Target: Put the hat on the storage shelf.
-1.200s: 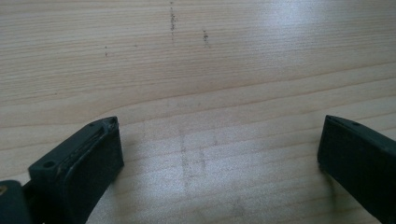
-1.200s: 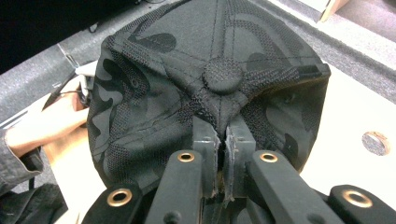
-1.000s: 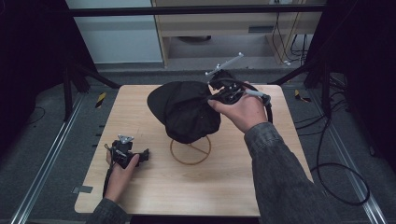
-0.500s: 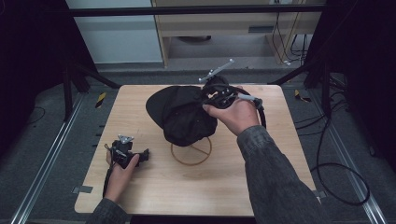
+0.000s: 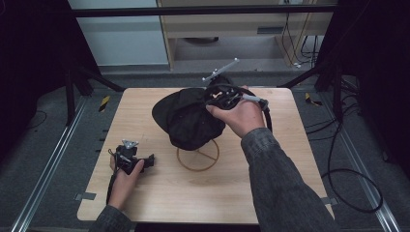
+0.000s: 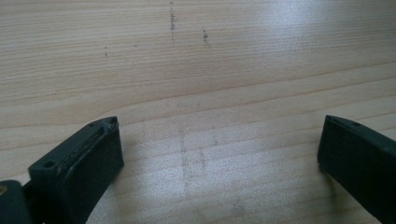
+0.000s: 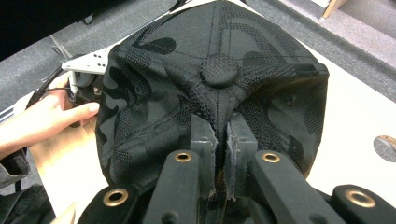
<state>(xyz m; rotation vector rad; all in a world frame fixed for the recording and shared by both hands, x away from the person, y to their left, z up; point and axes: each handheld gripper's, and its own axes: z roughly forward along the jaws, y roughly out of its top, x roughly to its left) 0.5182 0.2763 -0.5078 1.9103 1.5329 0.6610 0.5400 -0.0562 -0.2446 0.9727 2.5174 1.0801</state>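
Note:
A black patterned cap (image 5: 188, 118) hangs over a wooden stand, whose ring base (image 5: 197, 157) shows on the table below it. The cap hides the rest of the stand. My right gripper (image 5: 215, 99) reaches in from the right, shut on the cap. In the right gripper view its jaws (image 7: 223, 128) pinch the fabric just below the top button of the cap (image 7: 217, 70). My left gripper (image 5: 131, 158) rests on the table at the front left. It is open, and bare wood lies between its jaws (image 6: 219, 140).
The wooden table (image 5: 290, 159) has open room at the front and right. Black frame legs (image 5: 333, 77) stand at the back corners. Cables (image 5: 348, 179) lie on the floor at the right. The left hand (image 7: 42, 119) appears beyond the cap.
My right gripper has moved a little left and down with the cap, and the cap has shifted with it over the stand. The left gripper has not moved.

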